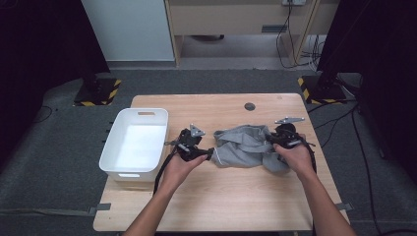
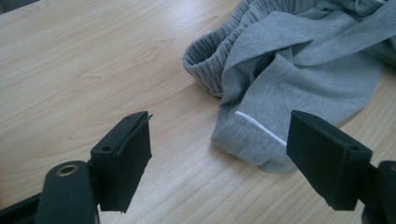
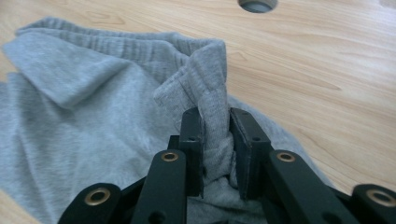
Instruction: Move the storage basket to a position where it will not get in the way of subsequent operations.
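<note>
Grey garment pinched by the right hand-held gripper, left one waiting wide beside it.

High view: the crumpled grey garment lies on the table, between the left hand-held gripper, at its left edge, and the right hand-held gripper, which sits on its right part; a white bin stands left of both.
Left gripper view: the jaws stand wide apart with nothing between them; the garment lies just ahead and to the right, its ribbed waistband toward the bare table.
Right gripper view: the jaws are clamped on a raised fold of the garment, the rest of the cloth spreading to the left.
</note>
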